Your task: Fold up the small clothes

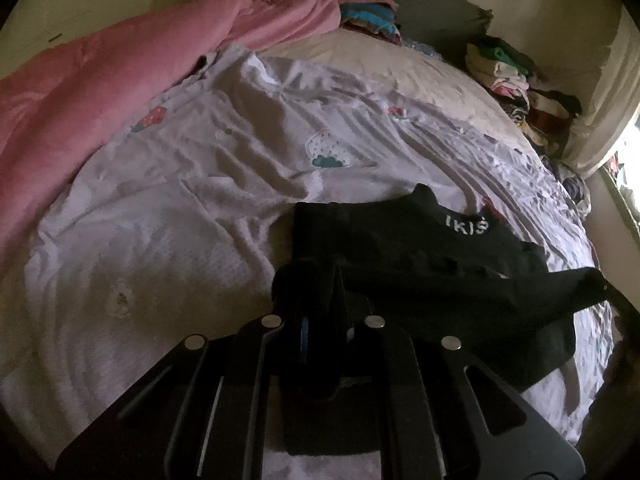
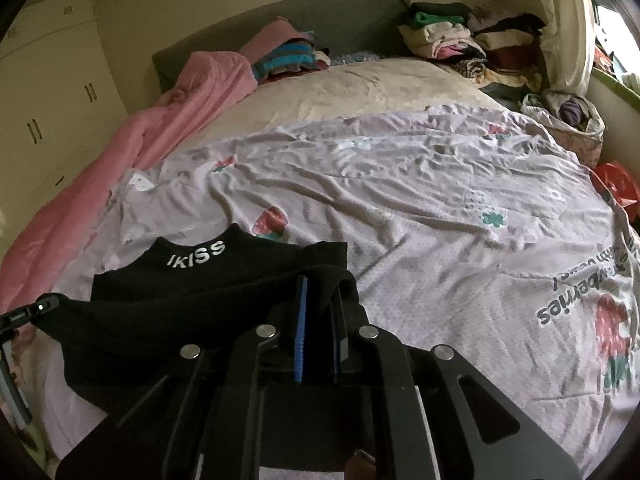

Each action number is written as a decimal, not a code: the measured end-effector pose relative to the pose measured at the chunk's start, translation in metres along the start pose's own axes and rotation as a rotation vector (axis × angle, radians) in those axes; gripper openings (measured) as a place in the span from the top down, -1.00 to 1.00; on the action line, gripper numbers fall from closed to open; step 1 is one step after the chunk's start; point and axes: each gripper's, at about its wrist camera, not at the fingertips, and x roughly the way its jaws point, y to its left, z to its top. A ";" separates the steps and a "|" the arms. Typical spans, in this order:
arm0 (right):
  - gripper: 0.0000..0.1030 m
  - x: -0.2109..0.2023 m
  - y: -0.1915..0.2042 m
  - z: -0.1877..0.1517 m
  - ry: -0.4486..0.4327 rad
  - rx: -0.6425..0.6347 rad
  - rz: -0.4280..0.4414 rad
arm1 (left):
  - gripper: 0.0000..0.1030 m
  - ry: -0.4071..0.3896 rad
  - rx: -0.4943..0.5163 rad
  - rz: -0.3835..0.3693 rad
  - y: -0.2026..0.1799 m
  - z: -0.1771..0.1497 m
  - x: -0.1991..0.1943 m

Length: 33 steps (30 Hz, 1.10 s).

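Note:
A small black garment (image 1: 420,256) with white "IKISS" lettering at its neck lies on the pale printed bedsheet (image 1: 180,200). It also shows in the right wrist view (image 2: 192,292). My left gripper (image 1: 320,280) is shut on the garment's left edge, with black cloth bunched between the jaws. My right gripper (image 2: 320,284) is shut on the garment's right edge, with cloth draped over its blue-padded fingers (image 2: 300,320). The garment is stretched between the two grippers, low over the bed. The tip of the left gripper shows at the left edge of the right wrist view (image 2: 36,312).
A pink duvet (image 1: 80,92) lies along the bed's left side. Folded clothes (image 2: 284,60) sit at the headboard, and a bigger heap (image 2: 460,44) is at the far right corner. A bag of clothes (image 2: 568,116) stands by the window. Cupboards (image 2: 48,92) are at the left.

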 end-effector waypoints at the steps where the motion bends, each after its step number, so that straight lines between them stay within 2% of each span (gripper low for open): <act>1: 0.67 0.001 0.000 0.000 -0.002 0.003 -0.004 | 0.90 0.001 -0.005 -0.002 0.001 0.000 0.002; 3: 0.52 0.000 0.001 -0.001 -0.016 0.001 -0.022 | 0.81 -0.002 0.000 -0.003 0.001 -0.001 0.002; 5: 0.34 -0.004 -0.001 -0.002 -0.023 0.014 0.002 | 0.67 -0.018 0.009 -0.005 0.000 -0.001 0.000; 7: 0.15 -0.011 -0.002 -0.005 -0.041 0.013 0.012 | 0.29 -0.060 0.036 0.026 -0.005 -0.003 -0.009; 8: 0.15 -0.015 -0.001 -0.006 -0.048 0.011 0.019 | -0.02 -0.088 0.051 0.042 -0.008 -0.003 -0.015; 9: 0.15 -0.020 0.002 -0.009 -0.052 0.001 0.035 | -0.04 -0.106 0.060 0.045 -0.009 -0.004 -0.020; 13: 0.15 -0.034 0.014 -0.019 -0.062 -0.053 0.056 | -0.04 -0.132 0.105 0.040 -0.020 -0.010 -0.034; 17: 0.17 -0.038 0.027 -0.034 -0.033 -0.116 0.073 | 0.00 -0.111 0.124 0.010 -0.031 -0.028 -0.038; 18: 0.20 -0.037 0.030 -0.037 -0.025 -0.125 0.078 | 0.17 -0.099 0.135 0.010 -0.034 -0.034 -0.035; 19: 0.33 -0.036 0.032 -0.041 -0.013 -0.134 0.083 | 0.32 -0.092 0.145 0.016 -0.036 -0.039 -0.033; 20: 0.39 -0.035 0.034 -0.045 0.000 -0.141 0.086 | 0.59 -0.082 0.152 0.024 -0.037 -0.044 -0.030; 21: 0.40 -0.033 0.036 -0.049 0.015 -0.148 0.091 | 0.76 -0.061 0.157 0.026 -0.037 -0.050 -0.025; 23: 0.47 -0.030 0.038 -0.054 0.031 -0.161 0.096 | 0.88 -0.011 0.162 0.030 -0.036 -0.058 -0.011; 26: 0.56 -0.017 0.042 -0.062 0.067 -0.189 0.086 | 0.88 0.021 0.175 0.063 -0.036 -0.064 0.005; 29: 0.58 0.002 0.042 -0.066 0.104 -0.208 0.043 | 0.87 0.032 0.216 0.111 -0.041 -0.064 0.020; 33: 0.58 0.034 0.037 -0.067 0.160 -0.207 -0.003 | 0.86 0.051 0.240 0.135 -0.044 -0.055 0.032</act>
